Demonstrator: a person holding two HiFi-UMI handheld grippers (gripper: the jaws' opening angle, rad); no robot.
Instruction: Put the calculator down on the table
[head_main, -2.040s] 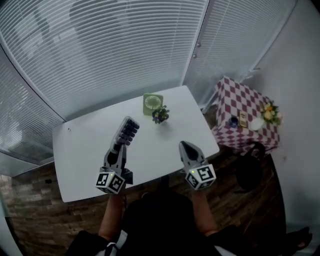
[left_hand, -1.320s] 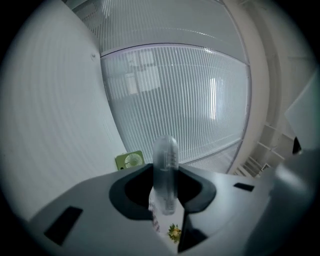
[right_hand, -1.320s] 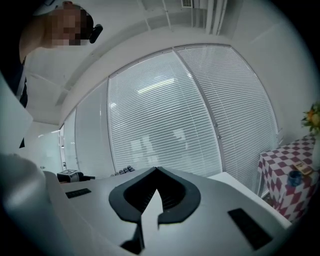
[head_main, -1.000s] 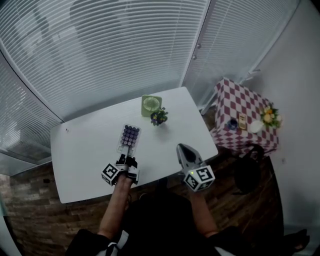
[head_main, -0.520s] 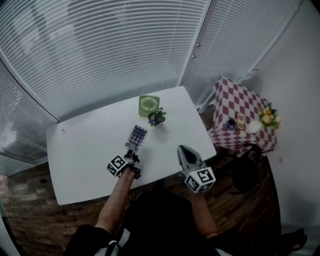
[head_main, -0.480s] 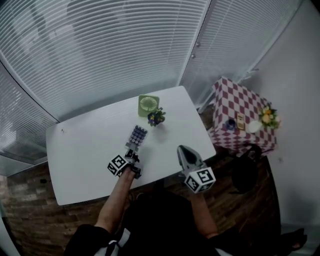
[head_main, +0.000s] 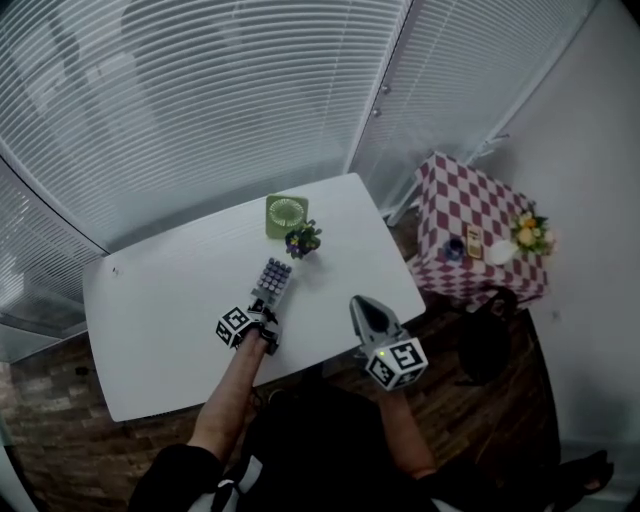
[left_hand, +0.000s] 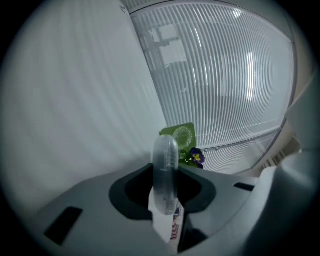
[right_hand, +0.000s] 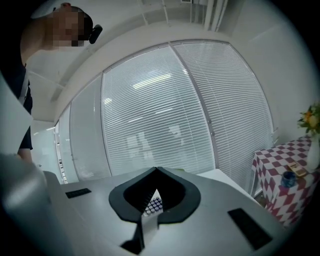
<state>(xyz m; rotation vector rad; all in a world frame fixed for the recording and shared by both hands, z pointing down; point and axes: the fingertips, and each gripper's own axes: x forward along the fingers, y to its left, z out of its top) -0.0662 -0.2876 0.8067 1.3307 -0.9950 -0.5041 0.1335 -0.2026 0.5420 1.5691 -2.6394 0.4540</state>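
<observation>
We pinch the calculator (head_main: 273, 280) with our left tongs (head_main: 262, 311) over the desk (head_main: 160, 310) at frame center; our right tongs (head_main: 359, 305) are pressed together, empty.

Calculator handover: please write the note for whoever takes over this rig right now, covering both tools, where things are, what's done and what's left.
Left tool: shut on the near end of the calculator.
Right tool: shut, empty, by the table's front edge.
Calculator: keys up, very low over a bare part of the white table, just in front of the flower pot and green fan. Contact with the tabletop cannot be confirmed.
Done: calculator is at the tabletop.
Left: settle it flat, open the left tool, back away.
</observation>
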